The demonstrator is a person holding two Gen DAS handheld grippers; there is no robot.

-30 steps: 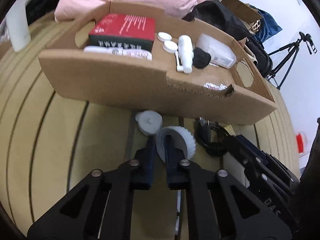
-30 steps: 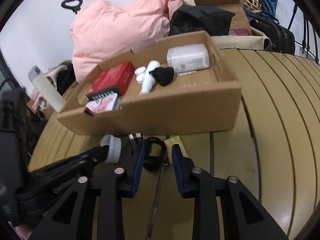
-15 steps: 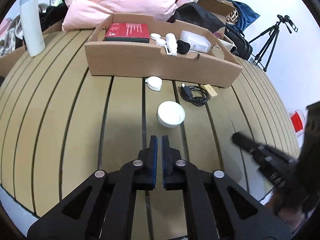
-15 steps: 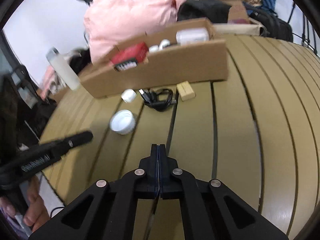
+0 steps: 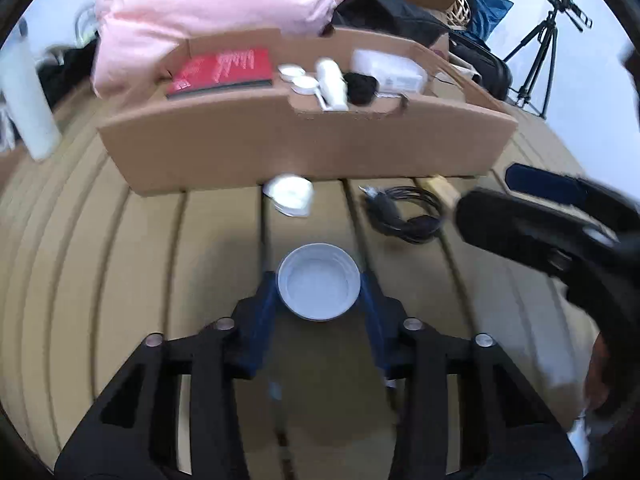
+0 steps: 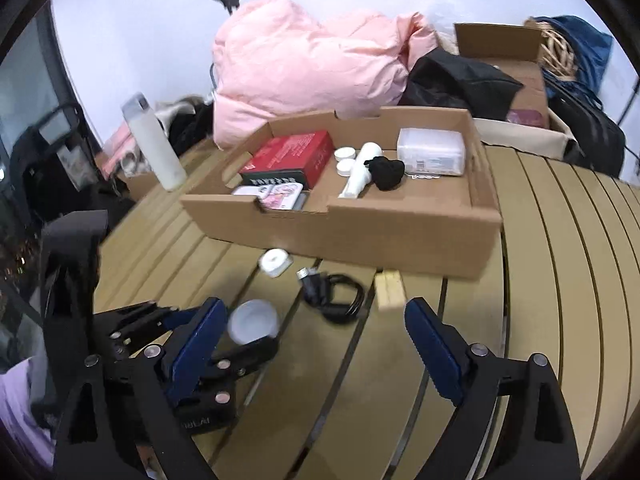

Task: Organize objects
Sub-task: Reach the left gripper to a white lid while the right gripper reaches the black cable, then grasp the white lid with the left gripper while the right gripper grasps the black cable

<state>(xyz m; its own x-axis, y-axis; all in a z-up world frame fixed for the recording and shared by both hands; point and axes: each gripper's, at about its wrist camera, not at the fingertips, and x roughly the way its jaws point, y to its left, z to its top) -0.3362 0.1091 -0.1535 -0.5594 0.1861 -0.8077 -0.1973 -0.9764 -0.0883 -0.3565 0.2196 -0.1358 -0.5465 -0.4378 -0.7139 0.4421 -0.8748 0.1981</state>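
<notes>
Both grippers had opened since earlier: left gripper (image 5: 320, 292) straddled the white lid (image 5: 319, 286); right gripper (image 6: 316, 344) gaped empty before the cardboard box (image 6: 360, 236).

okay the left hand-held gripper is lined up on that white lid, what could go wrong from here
The left hand-held gripper is open with its fingers either side of the shallow white lid, which lies flat on the slatted table. Pinched at its thin rim, it might pop out. The right hand-held gripper is close by, so the two could bump. The black cable lies just ahead and might snag.
</notes>
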